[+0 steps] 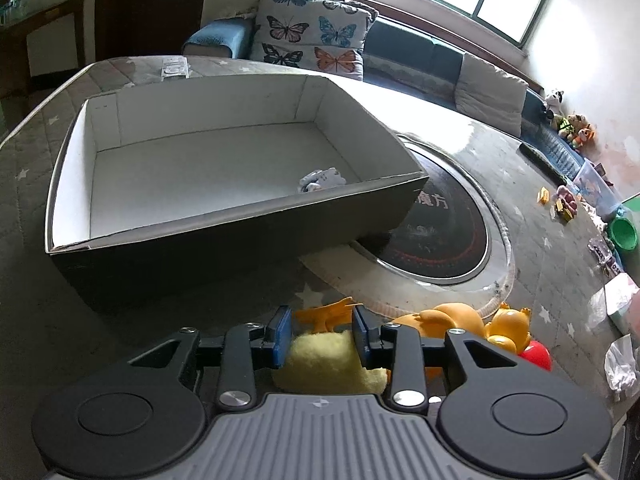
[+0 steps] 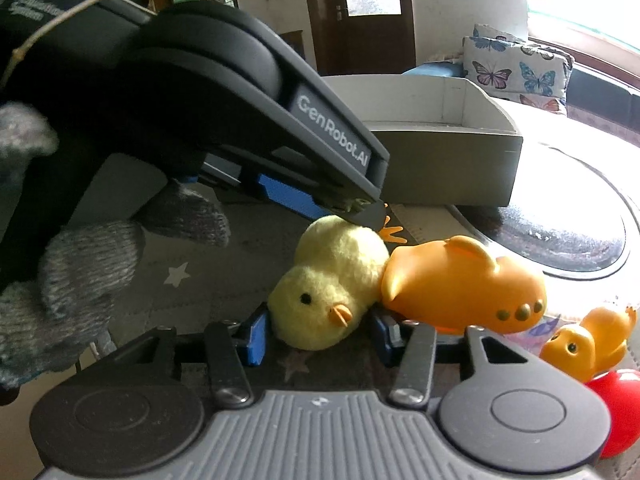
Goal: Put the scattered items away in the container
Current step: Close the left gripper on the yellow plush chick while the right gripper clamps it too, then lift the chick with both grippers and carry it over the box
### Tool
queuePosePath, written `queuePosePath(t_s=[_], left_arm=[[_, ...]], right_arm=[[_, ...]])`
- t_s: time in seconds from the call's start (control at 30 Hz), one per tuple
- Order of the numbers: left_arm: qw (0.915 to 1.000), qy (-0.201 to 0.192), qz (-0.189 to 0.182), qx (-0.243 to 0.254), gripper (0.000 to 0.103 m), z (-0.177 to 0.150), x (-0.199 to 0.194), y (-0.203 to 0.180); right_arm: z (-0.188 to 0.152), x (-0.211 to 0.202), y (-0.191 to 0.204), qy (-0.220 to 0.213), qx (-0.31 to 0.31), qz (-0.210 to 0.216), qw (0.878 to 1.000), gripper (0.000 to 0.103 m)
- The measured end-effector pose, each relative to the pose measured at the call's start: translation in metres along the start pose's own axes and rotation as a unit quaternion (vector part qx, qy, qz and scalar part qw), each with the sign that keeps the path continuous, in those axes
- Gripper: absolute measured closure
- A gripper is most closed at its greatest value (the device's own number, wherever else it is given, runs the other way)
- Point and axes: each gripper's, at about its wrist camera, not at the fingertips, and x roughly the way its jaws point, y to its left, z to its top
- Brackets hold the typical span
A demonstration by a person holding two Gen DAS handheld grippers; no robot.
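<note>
The left gripper (image 1: 321,334) has its blue pads pressed against either side of a fluffy pale-yellow plush chick (image 1: 332,364), jaws closed in on the soft body, and the chick's orange plastic feet (image 1: 326,312) poke out just beyond the fingertips. From the right wrist view that same chick (image 2: 332,280) lies on its side on the table, head toward the camera, with the left gripper coming down onto its tail end from above, gripped by a hand in a grey knitted glove (image 2: 80,272). The right gripper (image 2: 318,336) sits low with its jaws spread wide, one blue pad on each side of the chick's head, not pinching it. Touching the chick's back is a large glossy orange rubber duck (image 2: 464,284) lying on its side, and just beyond it a smaller orange rubber duck (image 2: 588,340) leans against a red ball (image 2: 616,412). Further out stands the container, a shallow grey cardboard box with a white interior (image 1: 240,216), open-topped, with one small white-and-blue item (image 1: 320,180) already lying near its front wall. The box rests on a grey quilted, star-patterned table cover (image 1: 540,264), partly overlapping a round black glass hob (image 1: 440,224) set into the table. Behind are butterfly-print cushions (image 1: 312,36) on a dark sofa.
</note>
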Motion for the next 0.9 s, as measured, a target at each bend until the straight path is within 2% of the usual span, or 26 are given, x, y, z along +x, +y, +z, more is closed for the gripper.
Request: queuePosePath(t_s=[0.3, 0.47, 0.67, 0.9], left_arm=[[0.9999, 0.006, -0.012, -0.003, 0.068, 0.001, 0.004, 0.003], [0.9998, -0.001, -0.019, -0.008, 0.075, -0.001, -0.004, 0.006], [0.9991, -0.029, -0.025, -0.015, 0.077, 0.006, -0.026, 0.009], [0.9975, -0.068, -0.015, -0.013, 0.077, 0.034, -0.040, 0.014]], right_arm=[[0.002, -0.003, 0.000, -0.004, 0.011, 0.003, 1.000, 0.054], [0.003, -0.005, 0.002, -0.006, 0.008, 0.009, 1.000, 0.056], [0.014, -0.015, 0.006, -0.029, -0.006, 0.016, 0.999, 0.056], [0.040, -0.024, 0.011, -0.061, -0.036, 0.019, 0.997, 0.056]])
